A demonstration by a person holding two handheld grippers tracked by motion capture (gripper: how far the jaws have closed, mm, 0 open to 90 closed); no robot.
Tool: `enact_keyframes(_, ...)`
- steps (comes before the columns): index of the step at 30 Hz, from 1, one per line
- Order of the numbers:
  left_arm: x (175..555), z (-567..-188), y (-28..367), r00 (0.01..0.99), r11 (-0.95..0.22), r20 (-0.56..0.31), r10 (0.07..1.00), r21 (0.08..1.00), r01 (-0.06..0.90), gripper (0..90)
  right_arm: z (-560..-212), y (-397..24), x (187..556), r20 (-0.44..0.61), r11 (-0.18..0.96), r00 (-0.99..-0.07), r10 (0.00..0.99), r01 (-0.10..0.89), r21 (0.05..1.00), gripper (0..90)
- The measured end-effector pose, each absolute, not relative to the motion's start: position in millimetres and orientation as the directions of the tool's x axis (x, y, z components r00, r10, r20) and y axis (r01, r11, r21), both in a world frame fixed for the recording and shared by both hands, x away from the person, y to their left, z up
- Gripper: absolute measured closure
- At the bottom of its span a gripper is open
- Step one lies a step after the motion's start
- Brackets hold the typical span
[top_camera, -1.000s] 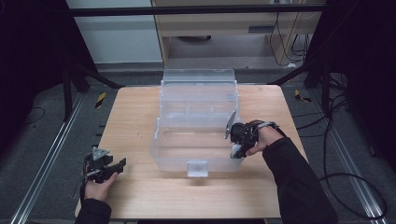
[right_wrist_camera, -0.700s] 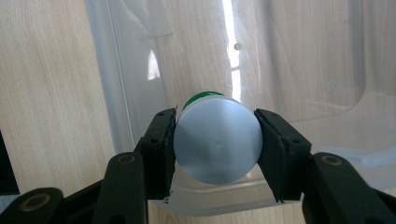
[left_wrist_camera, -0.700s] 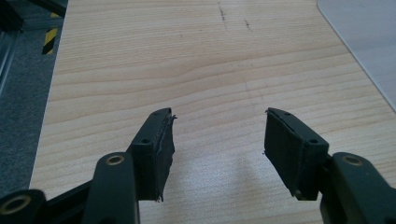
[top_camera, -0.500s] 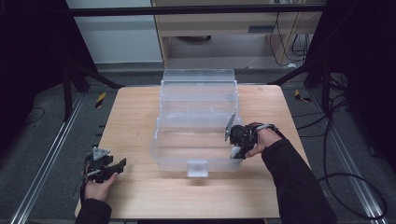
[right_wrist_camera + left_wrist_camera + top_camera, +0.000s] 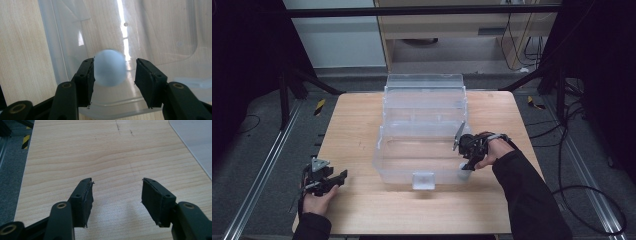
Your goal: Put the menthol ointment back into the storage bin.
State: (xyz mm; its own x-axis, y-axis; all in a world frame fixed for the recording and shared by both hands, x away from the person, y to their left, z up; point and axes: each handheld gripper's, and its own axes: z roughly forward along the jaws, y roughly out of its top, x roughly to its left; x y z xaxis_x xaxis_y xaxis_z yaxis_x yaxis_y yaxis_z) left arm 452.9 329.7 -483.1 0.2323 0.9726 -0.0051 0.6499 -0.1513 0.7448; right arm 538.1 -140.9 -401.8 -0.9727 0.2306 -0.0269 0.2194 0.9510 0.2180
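Observation:
A pale blue ball [image 5: 110, 67] hangs blurred between the jaws of my right gripper [image 5: 115, 75], over the front right corner of a clear plastic box [image 5: 160, 37]. The jaws have just been opening: the ball lies against the left pad [image 5: 87, 75], with a gap to the right pad [image 5: 146, 80]. In the high view my right gripper [image 5: 468, 162] points down over the box's right front corner [image 5: 464, 176]. My left gripper [image 5: 337, 179] rests open near the table's front left, nothing between its pads [image 5: 86, 200].
The clear box [image 5: 422, 150] sits mid-table with its lid [image 5: 424, 95] swung open toward the back and a latch [image 5: 423, 180] on its front wall. Bare wooden table [image 5: 352, 130] lies between the left gripper and the box. Cables trail on the floor at right.

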Motion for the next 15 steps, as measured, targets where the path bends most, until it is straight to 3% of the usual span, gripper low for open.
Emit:
enact_keyframes(9,452.8,-482.8,329.8,0.232,-0.149,-0.007,0.973,0.746,0.649,41.7,-391.3,-145.2,534.2,-0.046,0.933,-0.964,0.262,0.241,0.267,46.5)
enact_keyframes(15,452.3,-482.2,329.9,0.234,-0.145,-0.014,0.972,0.749,0.646,41.5,-370.7,-160.0,523.7,-0.101,0.861,-0.932,0.347,0.275,0.428,38.9)
